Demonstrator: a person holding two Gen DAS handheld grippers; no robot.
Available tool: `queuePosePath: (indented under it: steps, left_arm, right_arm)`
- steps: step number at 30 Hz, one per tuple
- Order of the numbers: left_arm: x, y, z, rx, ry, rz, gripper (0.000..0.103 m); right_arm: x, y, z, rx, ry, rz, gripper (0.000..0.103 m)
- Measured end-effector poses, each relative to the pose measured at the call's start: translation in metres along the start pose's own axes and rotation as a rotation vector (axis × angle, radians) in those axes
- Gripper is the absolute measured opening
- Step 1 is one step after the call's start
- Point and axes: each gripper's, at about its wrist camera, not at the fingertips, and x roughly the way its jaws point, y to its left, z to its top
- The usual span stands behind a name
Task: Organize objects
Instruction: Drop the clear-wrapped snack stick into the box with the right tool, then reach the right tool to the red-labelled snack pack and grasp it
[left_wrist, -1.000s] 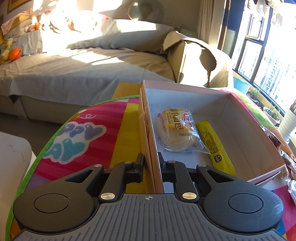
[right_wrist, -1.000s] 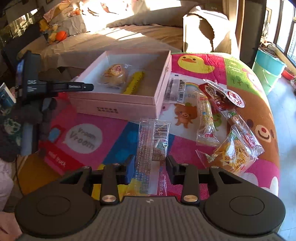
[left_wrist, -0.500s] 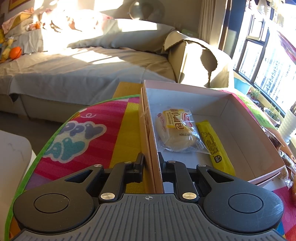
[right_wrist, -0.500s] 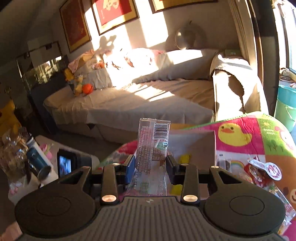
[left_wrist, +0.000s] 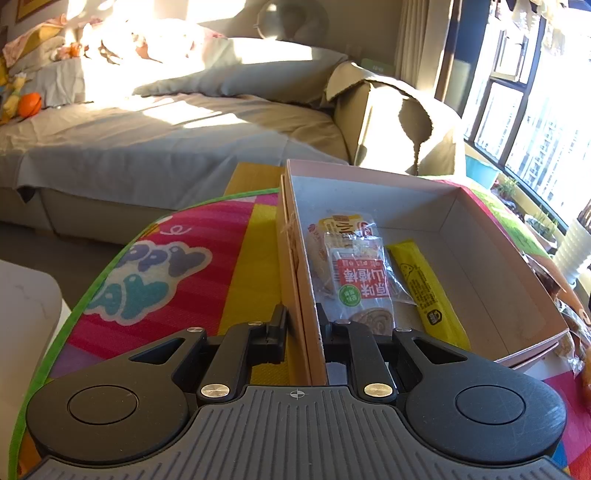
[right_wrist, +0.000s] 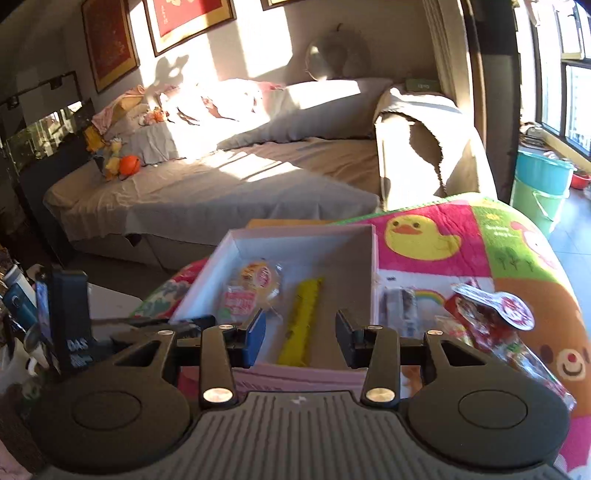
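A pink box (left_wrist: 491, 258) stands on the colourful mat (left_wrist: 207, 266). My left gripper (left_wrist: 301, 325) is shut on the box's near-left wall. In the box lie a round bun packet (left_wrist: 332, 229), a clear snack packet with a red label (left_wrist: 364, 288) on top of it, and a yellow bar (left_wrist: 424, 288). In the right wrist view my right gripper (right_wrist: 300, 334) is open and empty above the box's (right_wrist: 295, 236) near edge; the red-label packet (right_wrist: 240, 301), bun (right_wrist: 260, 277) and yellow bar (right_wrist: 303, 317) lie below.
Several snack packets (right_wrist: 491, 314) lie on the mat to the right of the box. A sofa (right_wrist: 221, 177) stands behind the table. A teal bucket (right_wrist: 539, 184) is at the right by the window. The left gripper's body (right_wrist: 70, 321) shows at the left.
My right gripper carried the clear packet up and over the box, opened and let it go. The packet now lies in the box on the bun. The left gripper has not moved.
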Motion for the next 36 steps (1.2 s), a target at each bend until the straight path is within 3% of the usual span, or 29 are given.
queuePosePath:
  steps: [8, 12, 18, 23, 32, 36]
  left_arm:
    - [0.0, 0.0, 0.0, 0.0, 0.0, 0.0, 0.016]
    - [0.0, 0.0, 0.0, 0.001, 0.0, 0.0, 0.016]
    - [0.0, 0.0, 0.0, 0.001, 0.0, 0.0, 0.016]
    - [0.0, 0.001, 0.0, 0.002, 0.002, 0.001, 0.016]
    - [0.0, 0.001, 0.0, 0.002, 0.002, 0.003, 0.016]
    - [0.0, 0.001, 0.001, 0.007, 0.003, 0.006, 0.016]
  right_arm:
    - [-0.025, -0.05, -0.054, -0.032, 0.054, -0.233, 0.063]
    - [-0.032, -0.07, -0.074, 0.009, 0.072, -0.305, 0.073]
    - [-0.028, -0.088, -0.092, 0.08, 0.119, -0.313, 0.076]
    - [-0.026, -0.093, -0.092, 0.12, 0.097, -0.333, 0.083]
    - [-0.017, -0.138, -0.084, 0.426, 0.107, -0.255, 0.086]
    - [-0.005, -0.14, -0.078, 0.439, 0.096, -0.256, 0.086]
